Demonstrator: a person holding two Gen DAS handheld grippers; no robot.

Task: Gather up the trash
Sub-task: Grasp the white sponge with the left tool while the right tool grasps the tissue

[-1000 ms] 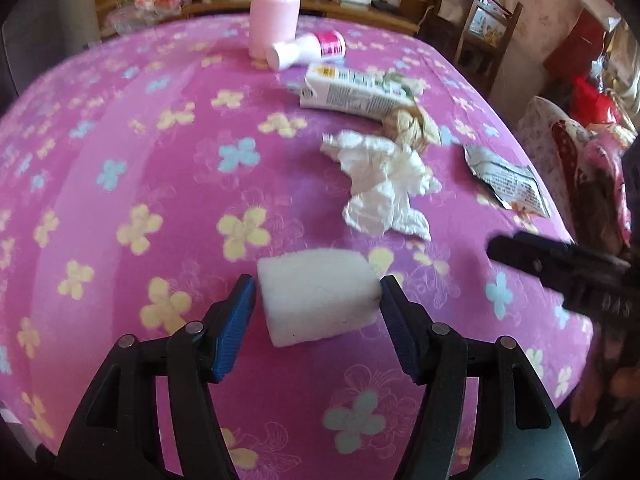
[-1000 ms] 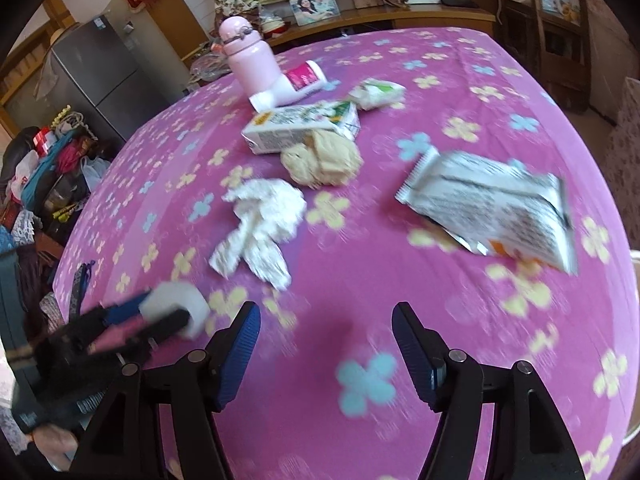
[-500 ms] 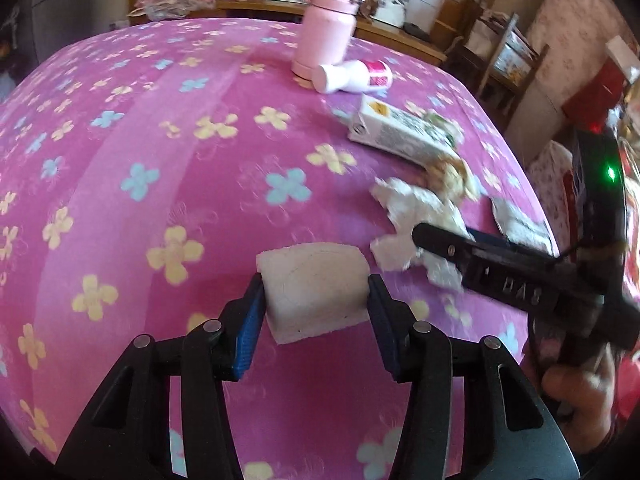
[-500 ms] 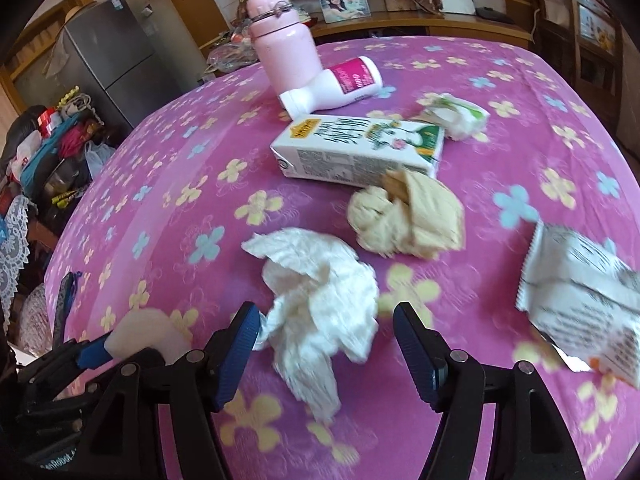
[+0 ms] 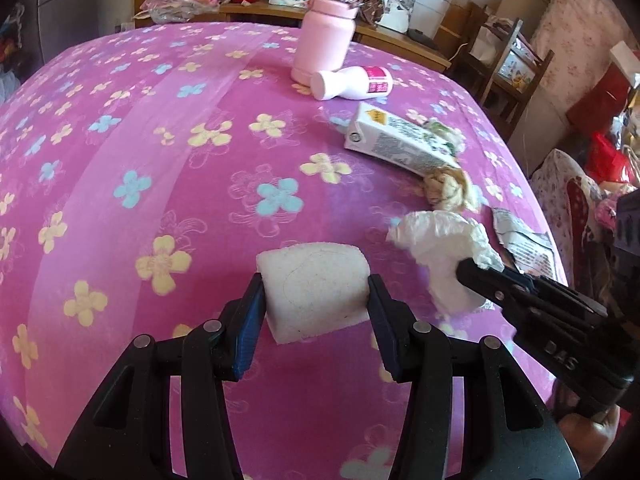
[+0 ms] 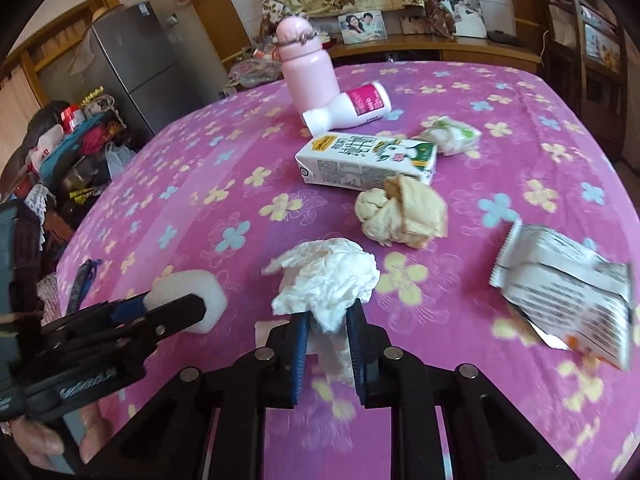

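Now the right tool (image 6: pixel 327 322) has closed on the tissue (image 6: pixel 326 276), which a second ago lay free on the surface (image 5: pixel 160 160) between wide jaws. Left tool (image 5: pixel 316 300) holds the foam block (image 5: pixel 314 286), as it did half a second ago, clear of the cloth. Both tools are therefore loaded. Whether the tissue has lifted off the surface cannot be told; its lower fold seems to touch. Carton (image 6: pixel 366 158), beige wad (image 6: pixel 402 212), foil wrapper (image 6: pixel 564 292) and small wrapper (image 6: pixel 452 136) remain uncollected. No bin is visible.
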